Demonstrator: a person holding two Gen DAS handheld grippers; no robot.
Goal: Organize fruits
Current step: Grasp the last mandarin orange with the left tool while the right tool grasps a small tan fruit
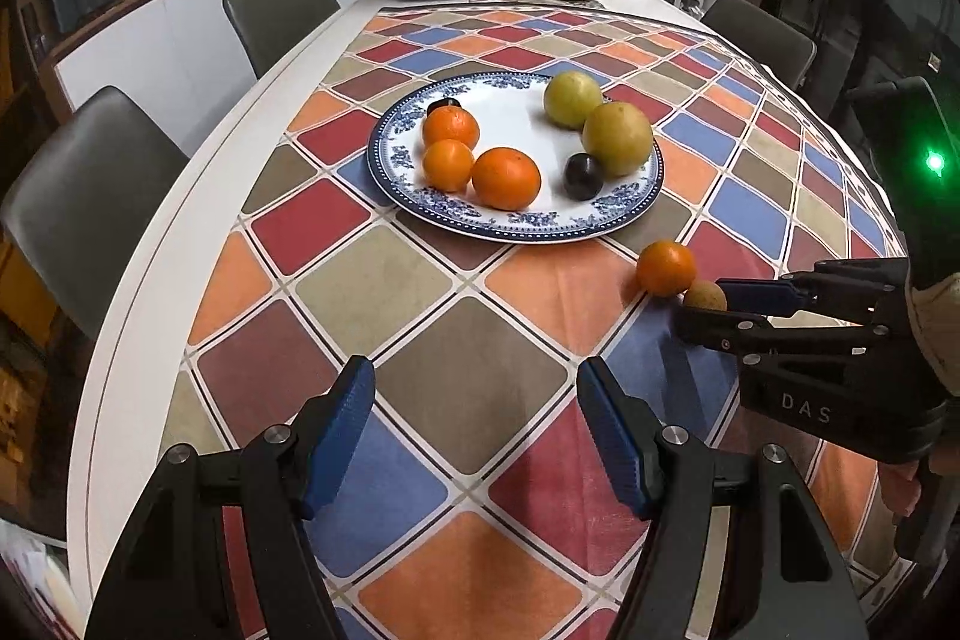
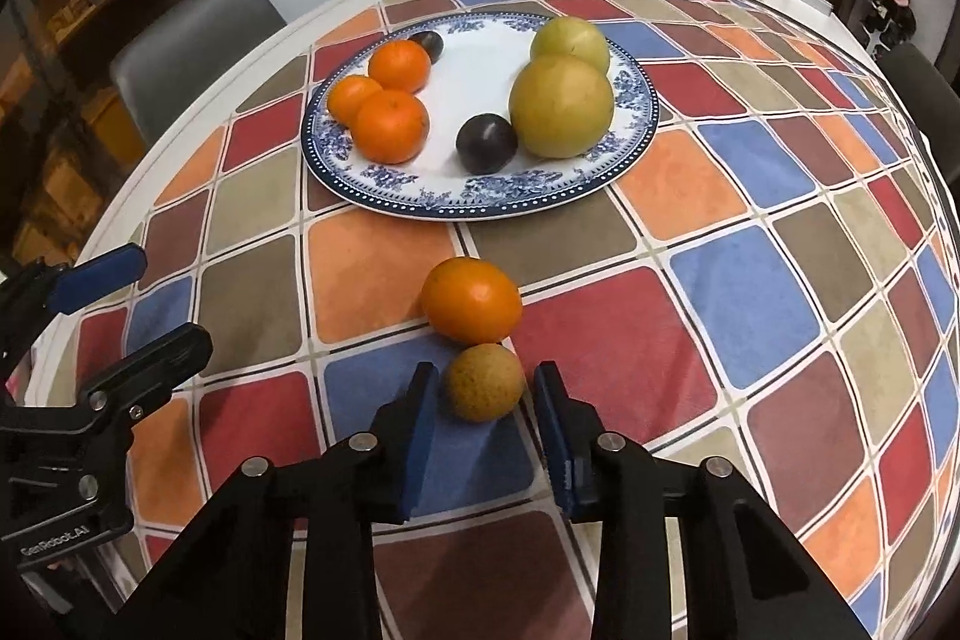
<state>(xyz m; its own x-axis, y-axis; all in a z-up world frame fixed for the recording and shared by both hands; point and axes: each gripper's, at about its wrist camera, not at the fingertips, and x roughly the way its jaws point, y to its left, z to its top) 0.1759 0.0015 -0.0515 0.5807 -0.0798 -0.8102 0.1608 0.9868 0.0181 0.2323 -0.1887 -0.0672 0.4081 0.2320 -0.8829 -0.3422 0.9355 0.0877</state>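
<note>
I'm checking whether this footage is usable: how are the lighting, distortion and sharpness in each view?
Left wrist view: strong fisheye bend in the tablecloth, dark corners, a glaring green light at right; the plate is sharp. Right wrist view: same bending, even indoor light, soft shadows; the brown fruit is crisp.

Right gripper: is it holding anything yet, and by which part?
Nothing held. The right gripper is open, fingers either side of the small brown fruit on the tablecloth, gaps showing on both sides. The left gripper is open and empty.

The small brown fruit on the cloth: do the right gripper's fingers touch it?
Apart. The right wrist view shows cloth between the brown fruit and each of the fingers.
</note>
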